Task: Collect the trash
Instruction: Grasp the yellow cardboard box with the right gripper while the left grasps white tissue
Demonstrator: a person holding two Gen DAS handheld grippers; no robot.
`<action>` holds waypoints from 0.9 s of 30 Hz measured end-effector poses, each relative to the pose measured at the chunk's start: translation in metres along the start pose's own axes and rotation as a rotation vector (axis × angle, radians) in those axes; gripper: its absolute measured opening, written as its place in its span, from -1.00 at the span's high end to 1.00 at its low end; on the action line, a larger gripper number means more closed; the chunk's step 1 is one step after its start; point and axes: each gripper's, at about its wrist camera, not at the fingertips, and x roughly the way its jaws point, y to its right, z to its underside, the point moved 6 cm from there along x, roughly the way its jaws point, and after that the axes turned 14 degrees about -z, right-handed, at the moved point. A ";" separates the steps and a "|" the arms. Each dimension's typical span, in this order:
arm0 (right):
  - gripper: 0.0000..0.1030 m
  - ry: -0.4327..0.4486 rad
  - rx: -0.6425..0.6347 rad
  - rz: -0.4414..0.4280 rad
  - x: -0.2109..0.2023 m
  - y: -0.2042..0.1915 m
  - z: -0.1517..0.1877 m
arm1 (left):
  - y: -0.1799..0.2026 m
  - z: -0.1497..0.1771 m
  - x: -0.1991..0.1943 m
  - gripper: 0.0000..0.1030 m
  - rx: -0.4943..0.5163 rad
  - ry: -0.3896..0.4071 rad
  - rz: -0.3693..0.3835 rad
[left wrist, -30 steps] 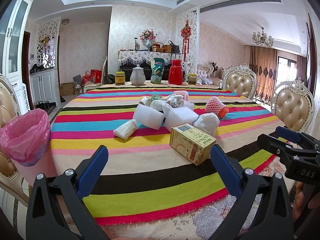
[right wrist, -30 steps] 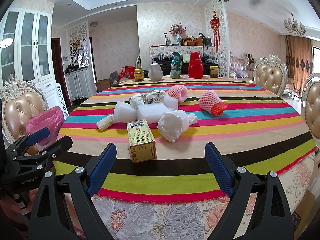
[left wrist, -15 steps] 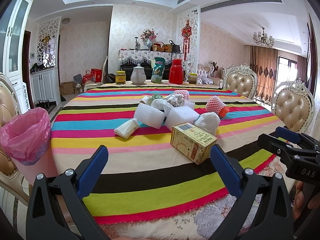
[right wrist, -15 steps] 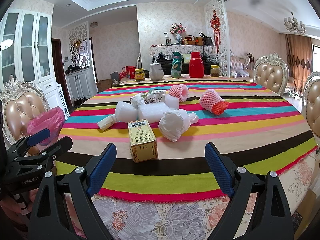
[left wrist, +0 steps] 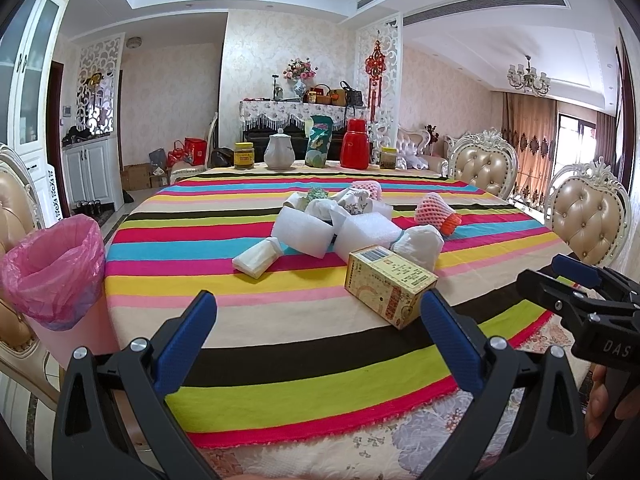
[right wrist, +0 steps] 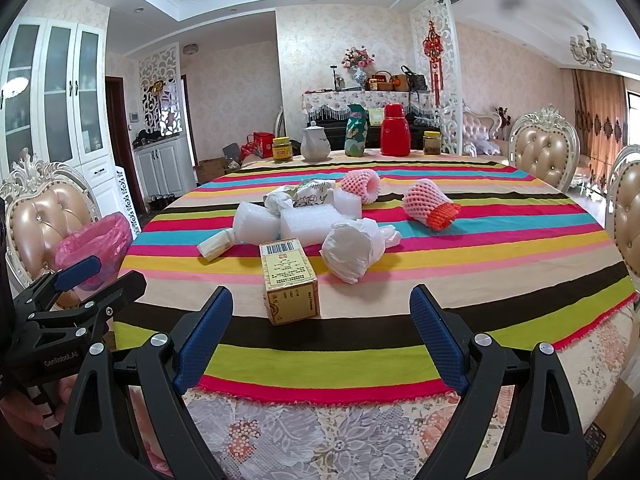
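Striped table [left wrist: 168, 240] (cluttered): box [left wrist: 390, 286], foam wrappers [left wrist: 304, 232]

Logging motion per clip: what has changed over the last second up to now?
Both claws, left and right, have eased slightly forward toward the yellow box, which looks a little larger. Nothing was gripped or released. Both stay open; the trash pile and pink bin bag are unmoved.

Black right gripper [left wrist: 576, 276] body: "DAS". Black left gripper [right wrist: 86, 276] body: "GenRobot.AI". Yellow cardboard box [right wrist: 289, 280]: barcode, print illegible.
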 end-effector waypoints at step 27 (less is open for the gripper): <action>-0.65 -0.211 -0.017 -0.073 0.102 -0.010 0.003 | -0.067 0.004 0.083 -0.91 -0.018 -0.170 -0.141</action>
